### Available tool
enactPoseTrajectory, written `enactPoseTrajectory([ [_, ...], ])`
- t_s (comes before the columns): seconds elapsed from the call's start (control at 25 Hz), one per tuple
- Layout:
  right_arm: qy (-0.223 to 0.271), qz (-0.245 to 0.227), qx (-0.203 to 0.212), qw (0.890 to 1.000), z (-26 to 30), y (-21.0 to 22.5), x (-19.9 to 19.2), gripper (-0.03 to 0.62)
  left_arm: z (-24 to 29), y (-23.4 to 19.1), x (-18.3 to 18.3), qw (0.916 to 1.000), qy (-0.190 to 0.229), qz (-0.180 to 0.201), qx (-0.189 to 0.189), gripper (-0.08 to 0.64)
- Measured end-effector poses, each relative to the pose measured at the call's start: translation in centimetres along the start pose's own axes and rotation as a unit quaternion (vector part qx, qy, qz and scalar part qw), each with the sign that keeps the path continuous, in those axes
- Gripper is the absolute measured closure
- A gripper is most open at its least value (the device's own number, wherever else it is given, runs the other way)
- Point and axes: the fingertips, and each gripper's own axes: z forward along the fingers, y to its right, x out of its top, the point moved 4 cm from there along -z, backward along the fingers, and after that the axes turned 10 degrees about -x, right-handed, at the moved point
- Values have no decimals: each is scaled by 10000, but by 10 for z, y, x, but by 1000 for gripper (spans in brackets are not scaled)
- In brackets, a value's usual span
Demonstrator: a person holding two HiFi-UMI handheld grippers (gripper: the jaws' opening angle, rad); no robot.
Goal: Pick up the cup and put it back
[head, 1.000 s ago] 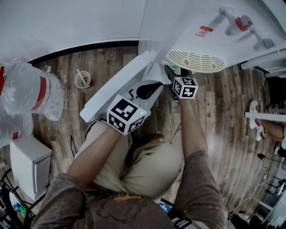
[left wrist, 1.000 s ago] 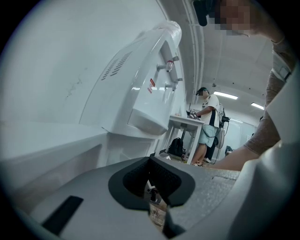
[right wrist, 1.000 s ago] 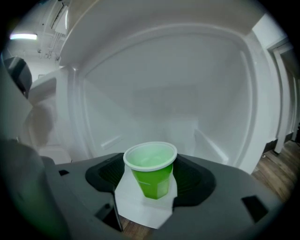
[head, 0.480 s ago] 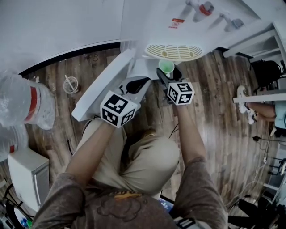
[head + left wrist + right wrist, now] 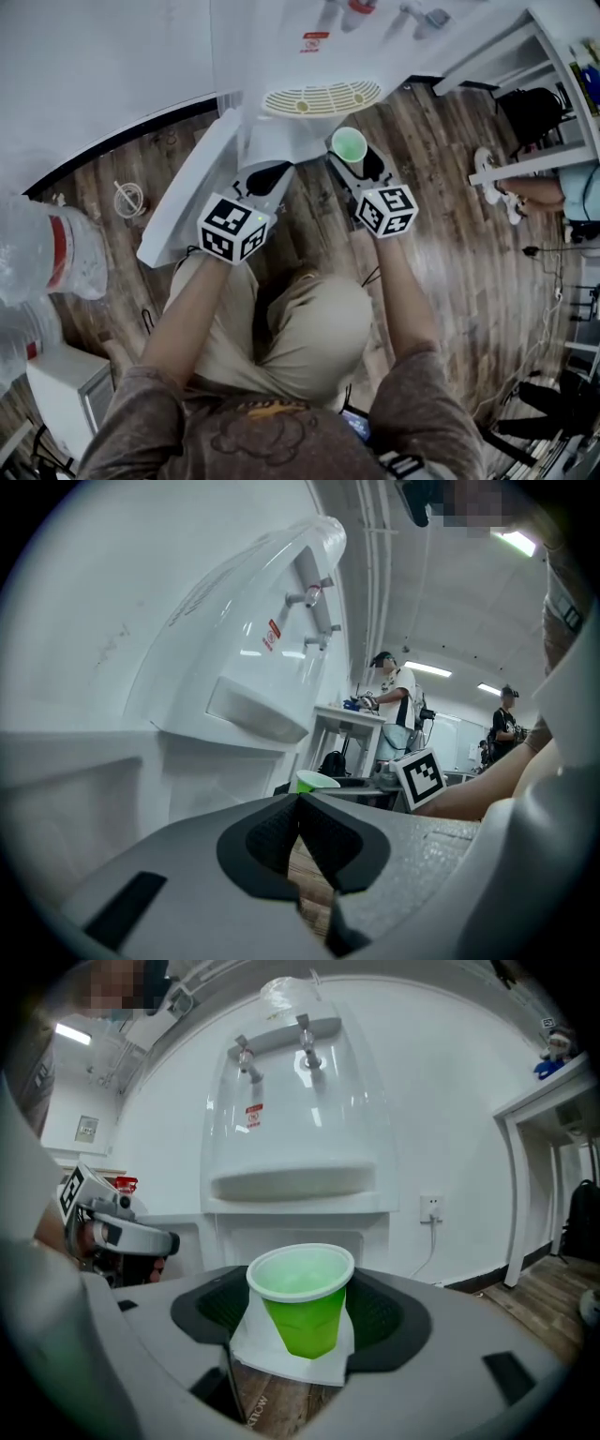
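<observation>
A green plastic cup (image 5: 302,1302) stands upright between the jaws of my right gripper (image 5: 302,1309), which is shut on its sides. In the head view the cup (image 5: 349,145) is just below the white water dispenser's drip tray (image 5: 321,97), and my right gripper (image 5: 356,157) reaches toward it from below. The left gripper (image 5: 265,178) is beside it to the left, at the dispenser's lower compartment. Its pads (image 5: 281,832) meet with nothing between them.
The dispenser's white cabinet door (image 5: 183,206) stands open to the left. Its two taps (image 5: 277,1044) are above the tray. Big water bottles (image 5: 56,253) and a white box (image 5: 61,394) stand at the left. People stand by a white table (image 5: 352,726) farther off.
The right gripper has brought the cup up and out from under the drip tray, so its green rim now shows fully. The left gripper has hardly moved.
</observation>
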Motion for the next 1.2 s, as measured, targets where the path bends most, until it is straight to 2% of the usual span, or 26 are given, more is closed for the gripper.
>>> enactPoseTrajectory([
  [0.24, 174, 128, -103, 9997, -41, 5, 11, 262, 7, 11, -4, 9996, -82, 98, -250, 557],
  [0.6, 181, 270, -231, 9992, -93, -4, 2, 262, 9, 24, -1, 9990, -57, 171, -398, 557],
  [1.2, -42, 487, -300, 9984, -116, -12, -33, 262, 12, 28, -1, 9983, -148, 259, -492, 557],
])
